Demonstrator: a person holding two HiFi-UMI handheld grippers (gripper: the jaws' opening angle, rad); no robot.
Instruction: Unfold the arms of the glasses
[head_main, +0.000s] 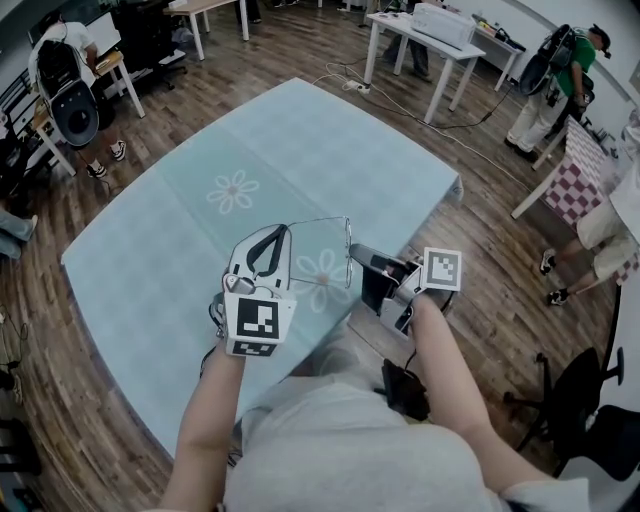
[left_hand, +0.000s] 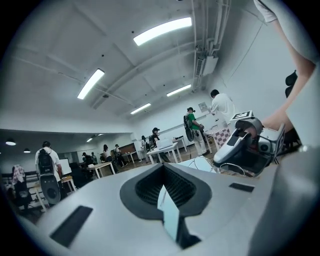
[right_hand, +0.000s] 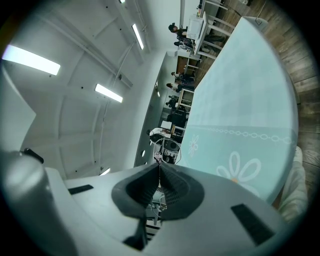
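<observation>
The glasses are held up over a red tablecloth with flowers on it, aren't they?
Not quite. The tablecloth is pale blue, not red, as the head view shows. The rest is right: the glasses are held up over it, and it has flowers on it.

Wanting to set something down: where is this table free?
Nearly all of the table is bare: everything beyond the far flower and along the left edge. Crowded only at the near edge, where the left gripper and right gripper hold the glasses.
</observation>
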